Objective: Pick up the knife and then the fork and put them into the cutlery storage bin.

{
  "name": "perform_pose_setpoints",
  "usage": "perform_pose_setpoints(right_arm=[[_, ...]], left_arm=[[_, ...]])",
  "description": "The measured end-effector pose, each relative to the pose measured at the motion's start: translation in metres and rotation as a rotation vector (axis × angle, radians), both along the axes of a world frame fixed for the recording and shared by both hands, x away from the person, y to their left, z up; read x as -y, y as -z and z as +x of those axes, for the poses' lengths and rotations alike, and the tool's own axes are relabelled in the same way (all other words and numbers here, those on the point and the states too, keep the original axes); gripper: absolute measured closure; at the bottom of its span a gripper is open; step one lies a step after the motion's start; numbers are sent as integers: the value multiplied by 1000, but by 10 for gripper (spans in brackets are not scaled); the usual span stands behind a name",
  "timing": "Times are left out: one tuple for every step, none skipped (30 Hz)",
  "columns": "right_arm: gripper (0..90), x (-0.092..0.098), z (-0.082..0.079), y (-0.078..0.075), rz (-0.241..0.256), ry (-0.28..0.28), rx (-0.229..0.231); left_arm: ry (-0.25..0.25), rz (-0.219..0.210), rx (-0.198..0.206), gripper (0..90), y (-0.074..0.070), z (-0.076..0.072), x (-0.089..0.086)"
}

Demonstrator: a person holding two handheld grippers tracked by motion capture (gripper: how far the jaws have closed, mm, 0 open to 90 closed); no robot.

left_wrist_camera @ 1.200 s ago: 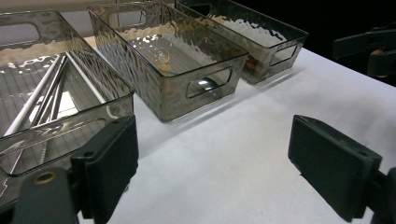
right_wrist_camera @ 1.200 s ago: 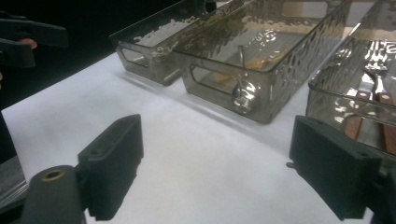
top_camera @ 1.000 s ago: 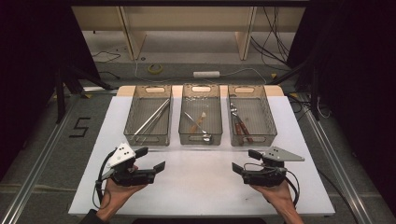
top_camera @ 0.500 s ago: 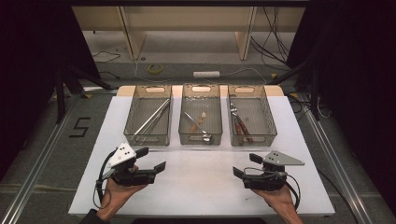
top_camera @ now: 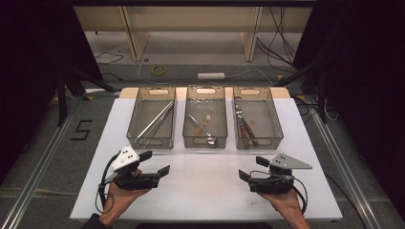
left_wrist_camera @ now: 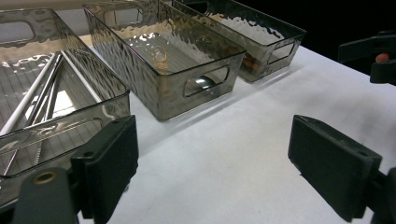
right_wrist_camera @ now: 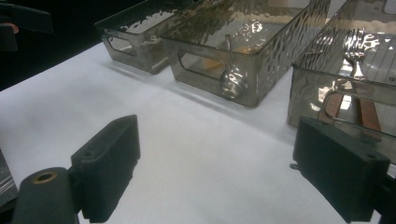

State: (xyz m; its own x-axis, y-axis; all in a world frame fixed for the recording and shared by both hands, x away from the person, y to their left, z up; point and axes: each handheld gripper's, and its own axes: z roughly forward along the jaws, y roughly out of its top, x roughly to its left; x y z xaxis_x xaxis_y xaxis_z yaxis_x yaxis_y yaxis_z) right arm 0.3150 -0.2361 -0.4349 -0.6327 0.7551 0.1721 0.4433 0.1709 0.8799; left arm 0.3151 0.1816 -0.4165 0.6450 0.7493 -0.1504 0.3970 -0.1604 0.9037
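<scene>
Three smoky clear bins stand in a row at the back of the white table top. The left bin [top_camera: 153, 121] [left_wrist_camera: 51, 107] holds long thin metal and white rods. A spoon and other small utensils lie in the middle bin [top_camera: 205, 119] [left_wrist_camera: 168, 56] [right_wrist_camera: 233, 42]. The right bin [top_camera: 255, 119] [right_wrist_camera: 355, 79] holds forks with brown handles. My left gripper [top_camera: 155, 162] [left_wrist_camera: 219, 163] hovers open and empty in front of the left bin. Over the near right of the table my right gripper [top_camera: 253, 168] [right_wrist_camera: 224, 163] is open too, with nothing between its jaws.
The white table top [top_camera: 205, 191] lies bare between the grippers and the bins. Metal rails run along both sides of the table. Behind it the floor carries cables, a power strip [top_camera: 211, 76] and a roll of tape [top_camera: 158, 69].
The right gripper has drifted slightly toward the near edge of the table. The left gripper has hardly moved. Both stay open.
</scene>
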Motion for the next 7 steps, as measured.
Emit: perform_pose_setpoints(right_arm=[[157,0,0,0,0,1,-1],[157,0,0,0,-3,0,-1],[157,0,0,0,-4,1,-1],[157,0,0,0,-4,2,-1],[157,0,0,0,-5,2,-1],[157,0,0,0,-5,3,1],[157,0,0,0,-5,4,-1]], left_arm=[[0,0,0,157,0,0,0],[1,1,0,157,0,0,0],[1,2,0,156,0,0,0],[0,0,0,157,0,0,1],[1,1,-1,157,0,0,0],[1,1,0,157,0,0,0],[-1,-3,-1,157,0,0,0]])
